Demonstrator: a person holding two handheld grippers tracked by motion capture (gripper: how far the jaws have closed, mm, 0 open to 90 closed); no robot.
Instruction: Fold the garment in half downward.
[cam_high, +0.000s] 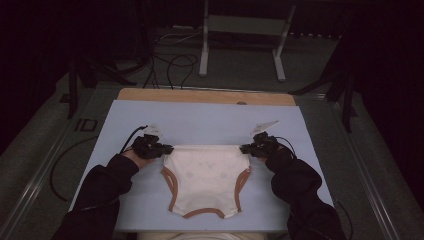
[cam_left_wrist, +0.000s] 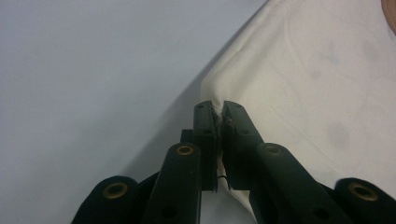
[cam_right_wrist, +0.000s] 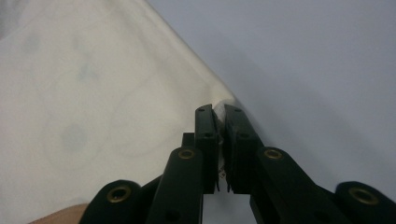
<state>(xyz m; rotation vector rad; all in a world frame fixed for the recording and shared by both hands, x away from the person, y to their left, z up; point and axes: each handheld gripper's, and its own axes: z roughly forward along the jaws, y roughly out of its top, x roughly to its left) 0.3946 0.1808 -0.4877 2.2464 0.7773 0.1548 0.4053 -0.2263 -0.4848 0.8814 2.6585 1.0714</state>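
Note:
A cream pair of briefs with brown trim at the leg openings lies flat on the pale blue mat, waistband away from me. My left gripper is shut on the waistband's left corner, and in the left gripper view the cream cloth is pinched between the closed jaws of that gripper. My right gripper is shut on the waistband's right corner. In the right gripper view, cream cloth spreads to the left of my gripper, whose jaws clamp its corner.
The mat covers a wooden table whose bare strip shows at the far edge. Beyond it stand a white metal frame and loose black cables on the dark floor. Bare mat lies on all sides of the garment.

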